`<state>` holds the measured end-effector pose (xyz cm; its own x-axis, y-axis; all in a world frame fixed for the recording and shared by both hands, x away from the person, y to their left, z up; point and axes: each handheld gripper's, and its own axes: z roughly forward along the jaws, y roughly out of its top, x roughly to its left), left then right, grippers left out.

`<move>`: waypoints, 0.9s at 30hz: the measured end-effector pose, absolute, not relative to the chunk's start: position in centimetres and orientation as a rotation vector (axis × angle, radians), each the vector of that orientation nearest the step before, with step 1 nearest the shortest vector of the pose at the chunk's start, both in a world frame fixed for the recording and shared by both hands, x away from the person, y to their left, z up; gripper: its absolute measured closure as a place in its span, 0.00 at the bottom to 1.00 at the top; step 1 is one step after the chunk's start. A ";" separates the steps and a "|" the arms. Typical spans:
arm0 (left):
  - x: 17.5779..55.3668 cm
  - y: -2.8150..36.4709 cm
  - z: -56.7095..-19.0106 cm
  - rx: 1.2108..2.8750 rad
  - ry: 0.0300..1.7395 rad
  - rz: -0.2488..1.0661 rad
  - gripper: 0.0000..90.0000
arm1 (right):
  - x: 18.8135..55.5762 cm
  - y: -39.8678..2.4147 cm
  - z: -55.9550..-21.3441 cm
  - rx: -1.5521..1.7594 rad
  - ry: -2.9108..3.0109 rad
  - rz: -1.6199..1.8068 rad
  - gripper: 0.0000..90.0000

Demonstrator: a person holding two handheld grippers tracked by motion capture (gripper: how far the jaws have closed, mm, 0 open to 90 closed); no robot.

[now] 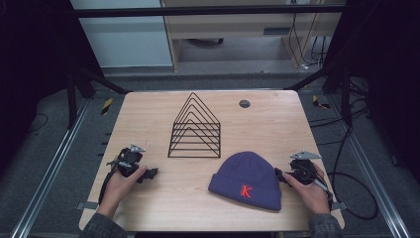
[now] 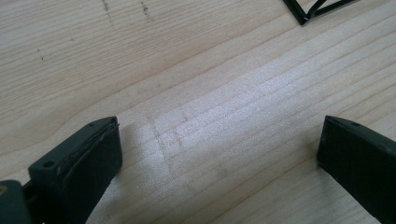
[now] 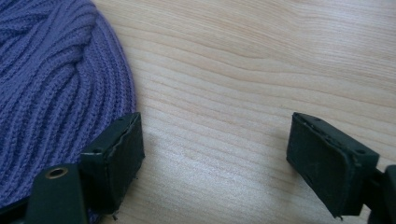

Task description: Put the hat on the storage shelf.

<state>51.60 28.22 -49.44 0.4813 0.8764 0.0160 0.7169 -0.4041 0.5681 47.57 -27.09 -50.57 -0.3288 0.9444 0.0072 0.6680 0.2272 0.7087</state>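
Observation:
A purple knit beanie (image 1: 247,178) with a red letter K lies flat on the wooden table (image 1: 148,109), front right of centre. My right gripper (image 1: 281,177) rests just right of it, open; in the right gripper view its jaws (image 3: 217,161) stand wide over bare wood, the left jaw at the beanie's (image 3: 56,88) edge. My left gripper (image 1: 148,174) lies at the front left, open, with nothing between its fingers (image 2: 219,154). A black wire rack (image 1: 195,129) of nested triangles stands mid-table, behind both grippers; its corner (image 2: 317,8) shows in the left gripper view.
A small round dark grommet (image 1: 244,103) sits in the table's far right part. Black frame bars and cables surround the table on both sides. Bare wood lies between the left gripper and the beanie.

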 end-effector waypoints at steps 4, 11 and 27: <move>51.5 28.2 -49.4 2.237 1.317 0.428 0.00 | 47.6 -27.1 -50.5 1.485 2.083 0.875 0.21; 51.5 28.2 -49.4 2.237 1.319 0.424 0.00 | 47.5 -27.6 -50.3 1.515 2.058 0.859 0.30; 51.5 28.2 -49.5 2.246 1.299 0.420 0.00 | 49.0 -27.5 -47.7 1.514 2.112 0.856 0.50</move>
